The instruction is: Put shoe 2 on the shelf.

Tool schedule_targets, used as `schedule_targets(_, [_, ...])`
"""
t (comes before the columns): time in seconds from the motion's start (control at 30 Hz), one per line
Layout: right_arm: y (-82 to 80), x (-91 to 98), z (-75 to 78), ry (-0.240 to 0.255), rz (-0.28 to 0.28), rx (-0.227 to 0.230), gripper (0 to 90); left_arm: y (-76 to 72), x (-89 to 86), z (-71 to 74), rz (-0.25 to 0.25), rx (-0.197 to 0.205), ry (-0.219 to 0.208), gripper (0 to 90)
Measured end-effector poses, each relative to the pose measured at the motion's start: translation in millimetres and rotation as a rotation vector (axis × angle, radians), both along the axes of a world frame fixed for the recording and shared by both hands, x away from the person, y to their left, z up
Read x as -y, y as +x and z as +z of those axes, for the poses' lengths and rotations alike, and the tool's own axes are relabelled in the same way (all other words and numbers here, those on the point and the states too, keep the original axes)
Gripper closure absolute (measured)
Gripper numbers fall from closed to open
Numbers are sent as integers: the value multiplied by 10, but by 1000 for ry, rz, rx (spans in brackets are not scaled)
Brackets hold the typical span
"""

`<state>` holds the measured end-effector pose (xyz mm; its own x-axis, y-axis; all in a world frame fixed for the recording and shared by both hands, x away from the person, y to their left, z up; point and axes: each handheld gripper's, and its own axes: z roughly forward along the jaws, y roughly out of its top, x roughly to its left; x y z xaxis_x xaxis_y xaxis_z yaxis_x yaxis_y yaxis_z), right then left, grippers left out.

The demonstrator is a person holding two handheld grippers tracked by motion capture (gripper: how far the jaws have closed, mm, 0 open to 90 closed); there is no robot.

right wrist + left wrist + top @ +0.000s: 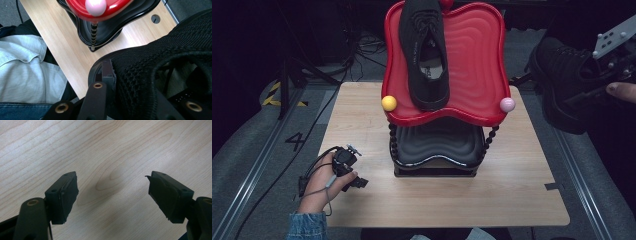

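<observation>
A black knit shoe [426, 52] lies on the left half of the red top tray [477, 55] of a two-tier stand. A second black shoe [564, 82] hangs in the air off the table's right edge, with my right gripper [607, 75] shut on its side wall; in the right gripper view the shoe [160, 65] is close up, one jaw outside its upper. My left gripper [354, 172] rests low over the wooden table [362, 115] at the front left, its jaws wide apart, black pads [66, 195] bare, nothing between them.
The stand's lower black tray [437, 145] sits under the red one, joined by beaded black posts [490, 137]. A yellow ball [389, 103] and a pink ball [507, 104] cap the front corners. Cables [357, 50] and a tripod leg [287, 85] lie beyond the table's left side.
</observation>
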<state>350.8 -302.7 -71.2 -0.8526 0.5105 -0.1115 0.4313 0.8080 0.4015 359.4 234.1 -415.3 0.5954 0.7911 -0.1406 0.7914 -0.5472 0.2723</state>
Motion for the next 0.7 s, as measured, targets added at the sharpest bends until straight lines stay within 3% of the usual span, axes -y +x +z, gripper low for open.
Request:
schedule_targets(0.43, [-15,-214,350,-19,27,72,851,-5,-17,-2,3,-2,2,243])
schedule_targets(0.7, [-21,-351,508,-32,41,93,851,-9,-14,-10,4,-7,-8,243])
